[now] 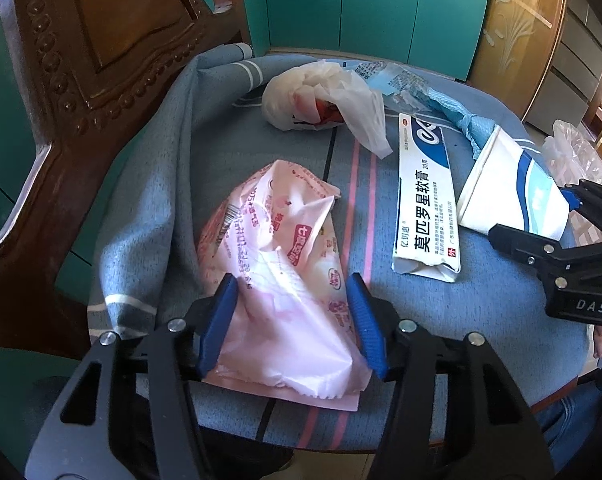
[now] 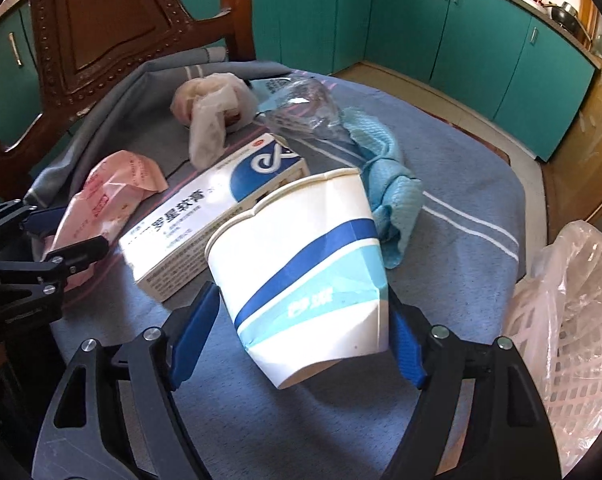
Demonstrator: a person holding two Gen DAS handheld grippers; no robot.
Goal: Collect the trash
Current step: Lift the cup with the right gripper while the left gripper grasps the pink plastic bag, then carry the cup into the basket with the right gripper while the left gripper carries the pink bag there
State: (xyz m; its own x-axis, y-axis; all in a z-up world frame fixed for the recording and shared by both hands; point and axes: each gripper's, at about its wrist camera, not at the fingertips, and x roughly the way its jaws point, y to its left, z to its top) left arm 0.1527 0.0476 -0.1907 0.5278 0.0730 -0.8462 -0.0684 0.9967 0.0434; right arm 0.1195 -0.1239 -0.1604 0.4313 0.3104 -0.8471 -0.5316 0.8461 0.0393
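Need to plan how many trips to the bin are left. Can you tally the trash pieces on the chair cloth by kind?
Pink wrapper: 1, between the left claw pads
Paper cup: 1, between the right claw pads
Ointment box: 1
White crumpled bag: 1
Clear plastic packaging: 1
Blue rag: 1
Total: 6

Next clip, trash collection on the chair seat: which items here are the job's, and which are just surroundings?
Part of the job:
- pink wrapper, between the left tongs
- crushed paper cup, between the right tongs
- ointment box
- wadded white bag
- clear plastic wrapper
- lined white basket

Surroundings:
- wooden chair back
- striped seat cloth
- teal cabinets
- blue cloth, unclear which
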